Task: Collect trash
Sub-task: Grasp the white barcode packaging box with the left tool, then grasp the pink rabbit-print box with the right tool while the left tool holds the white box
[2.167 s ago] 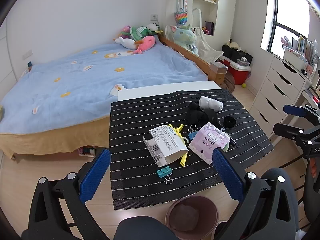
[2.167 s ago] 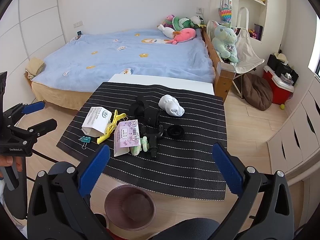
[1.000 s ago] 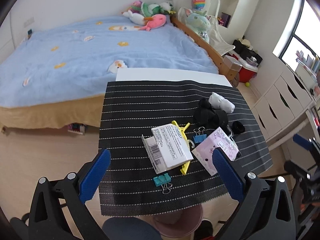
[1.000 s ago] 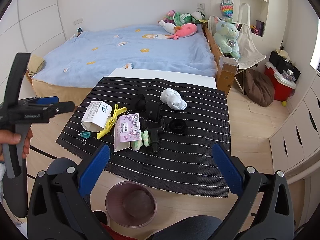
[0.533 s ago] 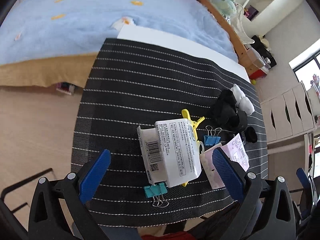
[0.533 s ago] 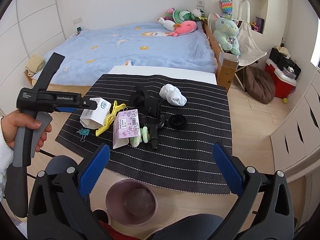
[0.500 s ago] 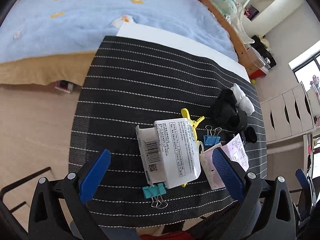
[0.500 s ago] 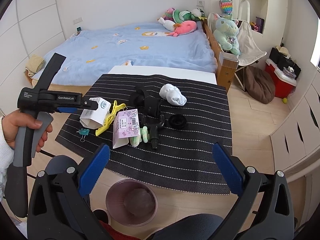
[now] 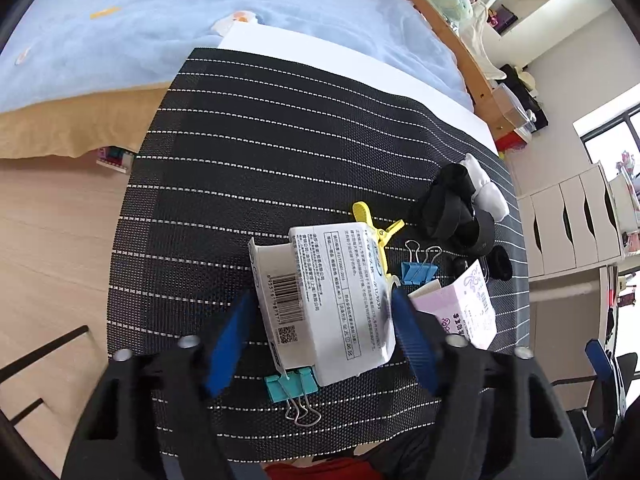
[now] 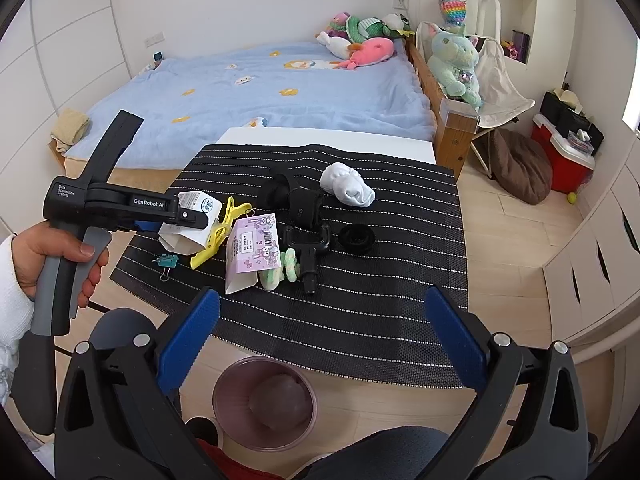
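A white printed box (image 9: 332, 300) lies on the black striped mat (image 9: 240, 160), partly over a yellow clip (image 9: 380, 232). My left gripper (image 9: 320, 308) points down over the box. Its jaws are closing, and both blue pads (image 9: 236, 320) touch the box's long sides. In the right wrist view the left gripper (image 10: 180, 216), held by a hand, sits at the white box (image 10: 200, 204). A pink printed packet (image 10: 252, 252) lies right of it. My right gripper (image 10: 320, 312) hangs open and empty over the mat's near edge, above the maroon bin (image 10: 224, 424).
A teal binder clip (image 9: 292, 386) lies against the box's near end and a blue one (image 9: 418, 272) to its right. Black gear (image 10: 300, 204), a white sock (image 10: 348, 188) and a green scrunchie (image 10: 288, 268) share the mat. A bed stands behind; drawers are at right.
The left gripper came down over the white box and its jaws narrowed from wide apart to the box's sides. The right gripper held still.
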`<move>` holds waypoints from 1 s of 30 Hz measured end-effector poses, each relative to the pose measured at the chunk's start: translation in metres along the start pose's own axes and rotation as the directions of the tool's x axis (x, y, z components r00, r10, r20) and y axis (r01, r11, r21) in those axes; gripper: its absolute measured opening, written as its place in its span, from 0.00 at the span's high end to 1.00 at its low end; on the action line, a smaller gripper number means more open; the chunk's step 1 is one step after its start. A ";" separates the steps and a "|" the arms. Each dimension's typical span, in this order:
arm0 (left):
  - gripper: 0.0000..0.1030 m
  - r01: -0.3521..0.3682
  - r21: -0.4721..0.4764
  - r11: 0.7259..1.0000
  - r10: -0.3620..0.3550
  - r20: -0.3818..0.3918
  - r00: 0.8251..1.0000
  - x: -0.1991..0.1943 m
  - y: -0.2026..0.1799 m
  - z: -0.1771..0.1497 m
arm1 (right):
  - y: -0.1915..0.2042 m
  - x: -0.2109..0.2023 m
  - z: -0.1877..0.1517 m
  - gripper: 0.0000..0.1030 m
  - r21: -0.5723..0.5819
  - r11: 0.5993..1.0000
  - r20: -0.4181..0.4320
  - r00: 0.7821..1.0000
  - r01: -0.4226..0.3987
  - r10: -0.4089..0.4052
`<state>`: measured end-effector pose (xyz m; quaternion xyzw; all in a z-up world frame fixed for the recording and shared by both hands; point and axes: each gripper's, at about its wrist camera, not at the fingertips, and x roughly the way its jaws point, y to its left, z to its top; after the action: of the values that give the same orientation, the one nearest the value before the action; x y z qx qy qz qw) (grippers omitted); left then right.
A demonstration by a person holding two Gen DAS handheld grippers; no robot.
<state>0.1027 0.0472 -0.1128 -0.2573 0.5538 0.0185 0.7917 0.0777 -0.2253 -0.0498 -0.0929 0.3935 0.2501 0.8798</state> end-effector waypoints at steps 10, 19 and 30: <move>0.57 0.028 0.047 0.999 -0.031 0.069 0.997 -0.018 -0.005 0.002 | 0.004 0.003 0.002 0.03 -0.014 1.000 -0.005 1.000 -0.012 0.012; 0.58 -0.003 0.139 0.990 -0.022 0.179 0.984 -0.044 -0.017 -0.004 | 0.013 0.010 0.011 0.03 -0.052 0.998 -0.020 0.999 -0.034 0.033; 0.58 -0.073 0.231 0.970 0.004 0.287 0.958 -0.071 -0.035 -0.014 | 0.031 0.046 0.043 0.03 -0.165 0.982 -0.098 0.992 -0.091 0.076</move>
<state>0.0744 0.0294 -0.0400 -0.1440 0.4373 0.0040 0.8877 0.1156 -0.1661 -0.0543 -0.1620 0.4140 0.3148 0.8386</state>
